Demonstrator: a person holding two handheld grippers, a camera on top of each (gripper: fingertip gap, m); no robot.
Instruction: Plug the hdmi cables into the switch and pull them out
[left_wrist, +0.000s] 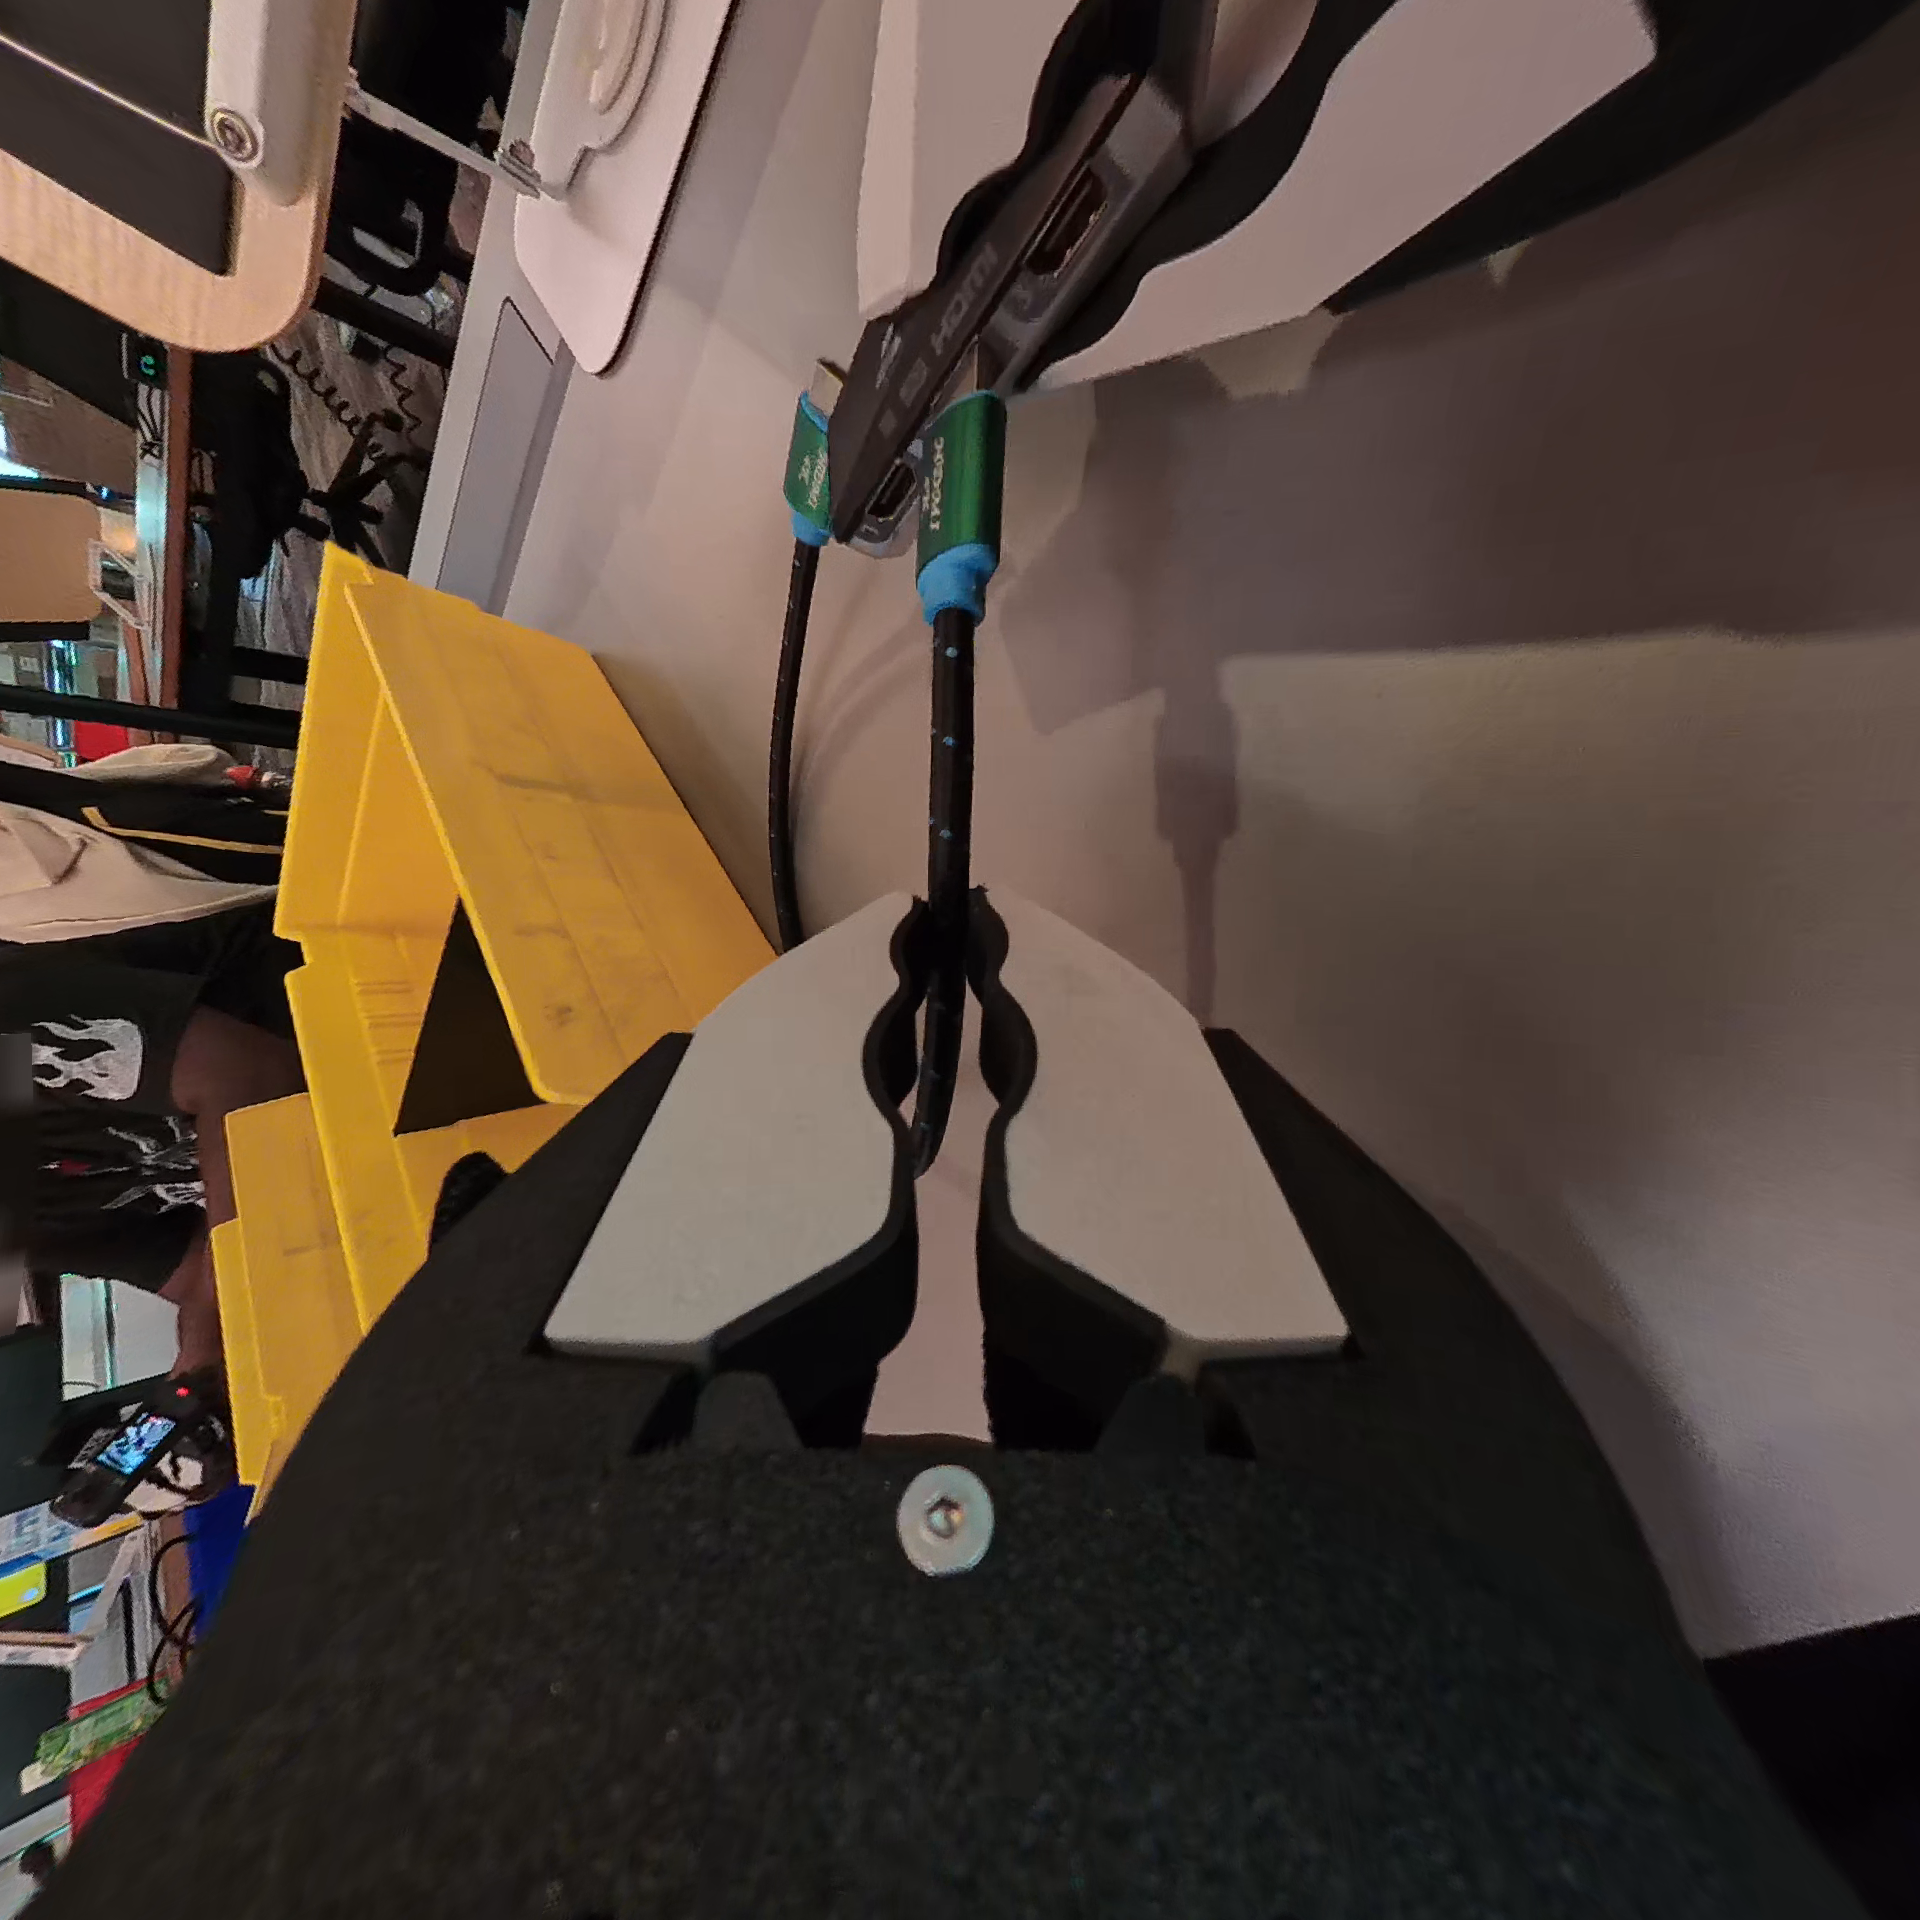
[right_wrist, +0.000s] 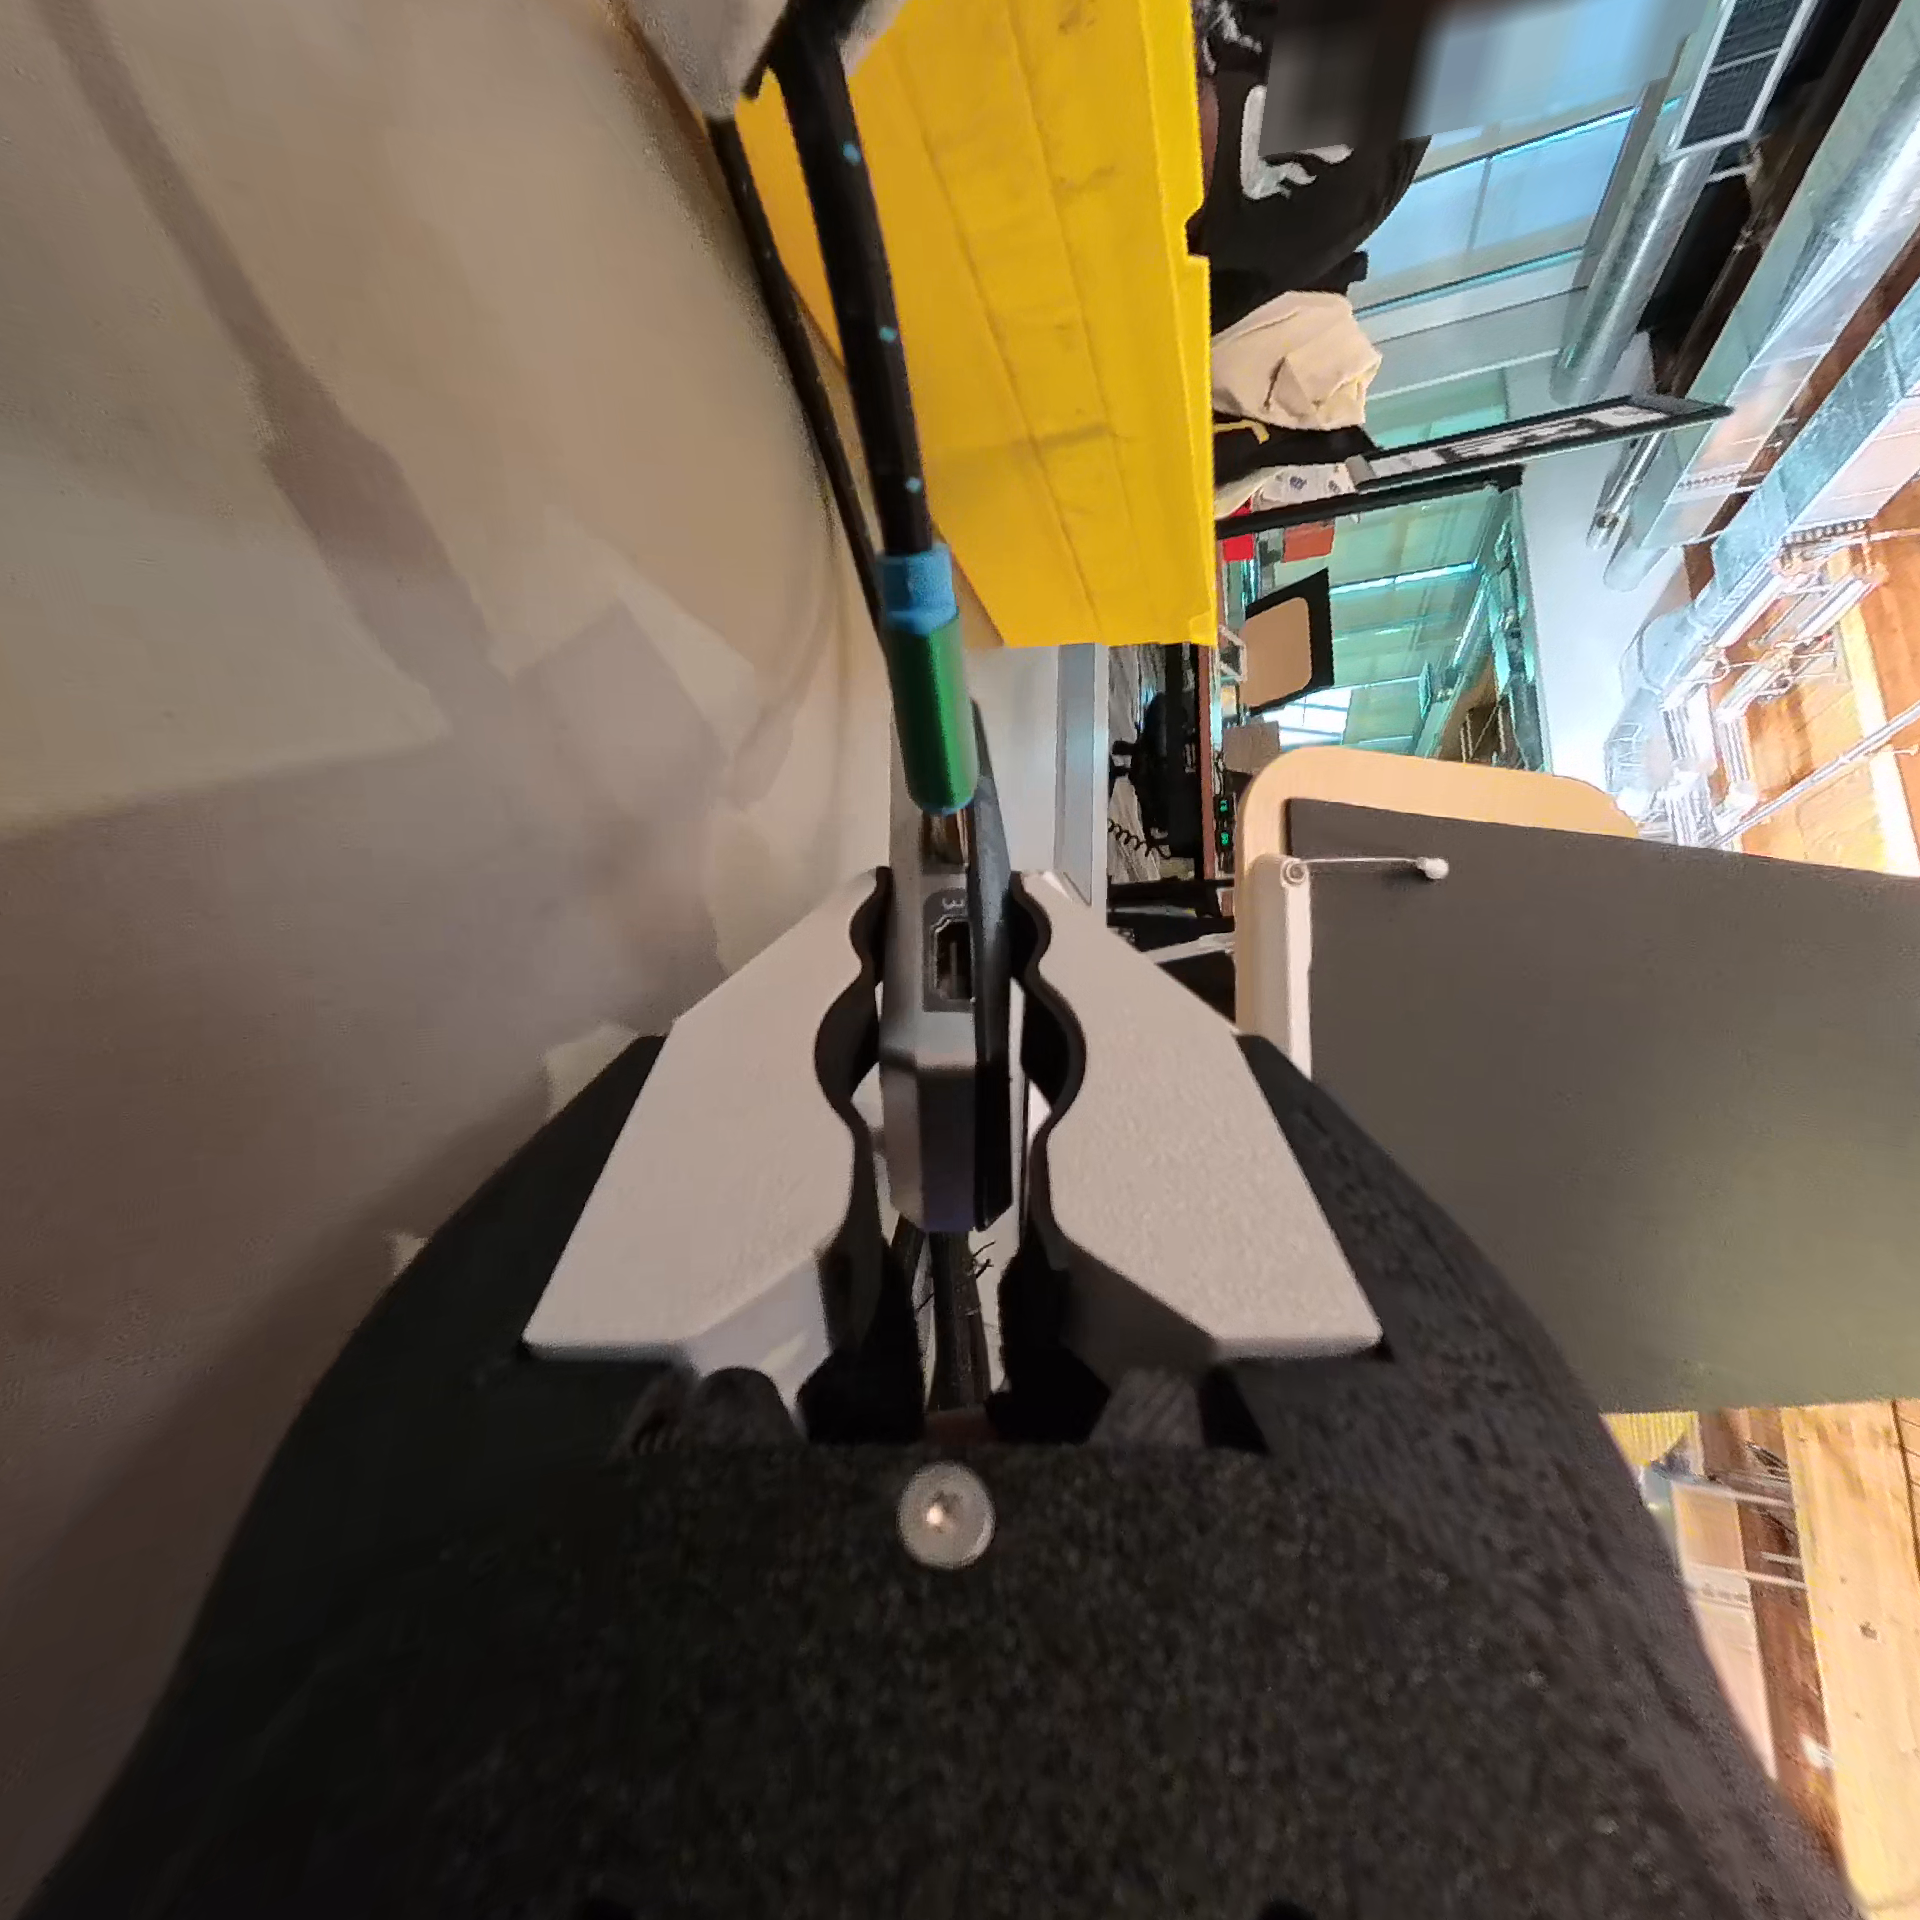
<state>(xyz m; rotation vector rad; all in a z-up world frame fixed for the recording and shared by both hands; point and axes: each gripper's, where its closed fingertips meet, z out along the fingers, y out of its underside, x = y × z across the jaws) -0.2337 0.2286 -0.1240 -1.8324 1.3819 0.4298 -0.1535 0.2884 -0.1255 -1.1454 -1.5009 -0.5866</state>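
Note:
My left gripper (left_wrist: 945, 914) is shut on a black braided HDMI cable (left_wrist: 951, 748), a little behind its green plug (left_wrist: 961, 478). The plug's tip meets the end of the dark HDMI switch (left_wrist: 935, 353); I cannot tell how deep it sits. My right gripper (right_wrist: 953, 878) is shut on the switch (right_wrist: 935, 1060) and holds it above the table, an empty port facing the camera. The green plug (right_wrist: 935, 727) sits at the switch's far end. A second cable (left_wrist: 784, 727) with a green plug (left_wrist: 810, 468) lies on the table beyond the switch, unplugged.
A yellow plastic bin (left_wrist: 499, 779) stands on the white table (left_wrist: 1455, 935), close beside the cables; it also shows in the right wrist view (right_wrist: 1039, 312). A person in a black shirt (left_wrist: 104, 1091) stands past the bin. A dark panel with a pale wooden frame (right_wrist: 1558, 1039) is nearby. Some 10 cm of space lies between my two pairs of fingers.

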